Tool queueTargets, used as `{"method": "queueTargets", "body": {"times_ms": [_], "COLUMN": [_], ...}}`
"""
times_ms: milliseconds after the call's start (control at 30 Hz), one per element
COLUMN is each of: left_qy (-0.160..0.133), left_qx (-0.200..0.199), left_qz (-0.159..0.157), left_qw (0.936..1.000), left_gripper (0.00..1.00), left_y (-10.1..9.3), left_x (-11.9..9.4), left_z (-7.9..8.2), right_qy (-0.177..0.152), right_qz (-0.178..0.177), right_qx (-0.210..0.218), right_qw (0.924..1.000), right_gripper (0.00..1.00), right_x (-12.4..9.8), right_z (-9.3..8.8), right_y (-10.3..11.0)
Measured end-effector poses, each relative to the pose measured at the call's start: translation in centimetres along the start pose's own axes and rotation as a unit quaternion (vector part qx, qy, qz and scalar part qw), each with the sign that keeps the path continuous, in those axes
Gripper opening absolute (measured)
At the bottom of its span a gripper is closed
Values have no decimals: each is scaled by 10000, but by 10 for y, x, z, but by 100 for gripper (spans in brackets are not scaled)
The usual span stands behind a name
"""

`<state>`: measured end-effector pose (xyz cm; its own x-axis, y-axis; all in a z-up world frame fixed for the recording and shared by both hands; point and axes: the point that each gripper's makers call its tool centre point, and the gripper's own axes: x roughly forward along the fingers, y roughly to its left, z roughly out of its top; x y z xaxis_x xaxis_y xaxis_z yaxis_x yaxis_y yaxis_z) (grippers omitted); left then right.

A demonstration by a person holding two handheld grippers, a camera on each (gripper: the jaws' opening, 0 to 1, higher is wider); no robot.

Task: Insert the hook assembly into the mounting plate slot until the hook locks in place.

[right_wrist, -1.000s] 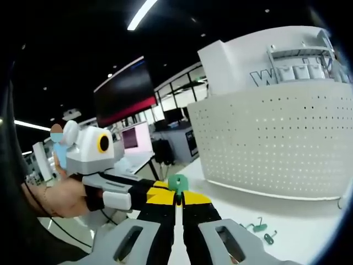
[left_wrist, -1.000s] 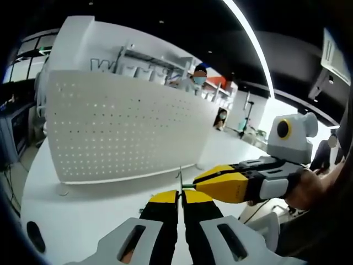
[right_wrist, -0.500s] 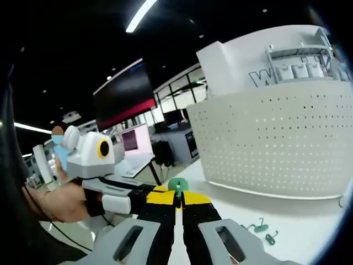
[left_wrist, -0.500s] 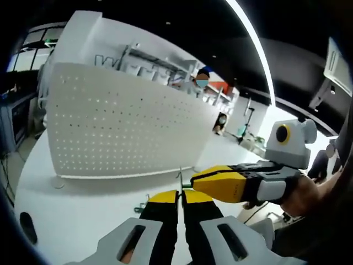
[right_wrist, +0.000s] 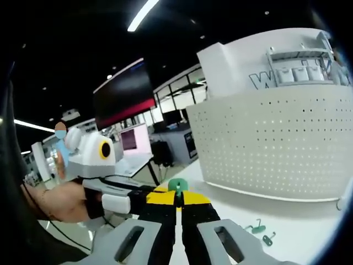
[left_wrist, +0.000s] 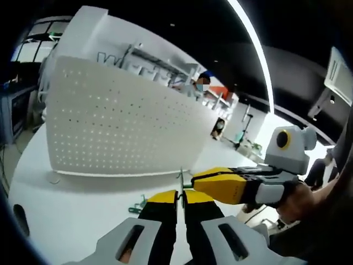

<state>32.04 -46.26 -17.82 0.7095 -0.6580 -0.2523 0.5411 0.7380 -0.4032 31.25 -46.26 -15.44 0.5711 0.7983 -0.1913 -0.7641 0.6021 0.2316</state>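
In the left gripper view my left gripper point(left_wrist: 180, 197) is shut on a thin metal hook point(left_wrist: 180, 180) that stands up from its yellow tips. The right gripper point(left_wrist: 194, 181) comes in from the right, and its tips meet the hook. In the right gripper view my right gripper point(right_wrist: 177, 197) is shut on a small green mounting plate point(right_wrist: 176, 185). There the left gripper point(right_wrist: 156, 191) reaches in from the left, held by a hand point(right_wrist: 58, 201), with its tips against the green plate. Both grippers hang above the white table point(left_wrist: 71, 212).
A tall white perforated board point(left_wrist: 121, 124) stands on the table behind the grippers; it is also the board point(right_wrist: 276, 143) at the right. Loose green hook parts point(right_wrist: 256, 226) lie on the table, and green parts point(left_wrist: 135, 208) sit left of my jaws. An office stretches beyond.
Both views have shifted slightly with the hands. The grippers stay pressed together at their tips. The green parts on the table have come into the left gripper view.
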Motion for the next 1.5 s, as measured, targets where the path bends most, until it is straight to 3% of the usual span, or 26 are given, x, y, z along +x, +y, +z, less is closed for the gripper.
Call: {"method": "queueTargets", "body": {"times_ms": [333,733,867,1133,1300,1500], "left_qy": [257,406,351,362,227,296], "left_qx": [479,383,327,455,567,643], "left_qz": [36,-29,-220,-323,-538,-672], "left_qw": [9985,9984,9986,9978,9967,9952], "left_gripper": [6,30,25,67,83,98], "left_y": [0,-2,-9,-21,-38,-49], "left_x": [2,4,2,4,3,7], "left_z": [-6,-16,-15,-19,-10,-10], "right_qy": [71,16,-51,-71,-100,-149], "right_qz": [5,-141,-215,-332,-407,-491], "right_qx": [-13,2,13,9,19,59], "right_qw": [10000,9999,9998,9994,9991,9987], "right_gripper": [0,0,0,0,0,0], "right_x": [1,-2,-3,-4,-6,-7], "right_z": [-3,-2,0,1,1,7], "right_y": [0,-12,-17,-28,-33,-42]}}
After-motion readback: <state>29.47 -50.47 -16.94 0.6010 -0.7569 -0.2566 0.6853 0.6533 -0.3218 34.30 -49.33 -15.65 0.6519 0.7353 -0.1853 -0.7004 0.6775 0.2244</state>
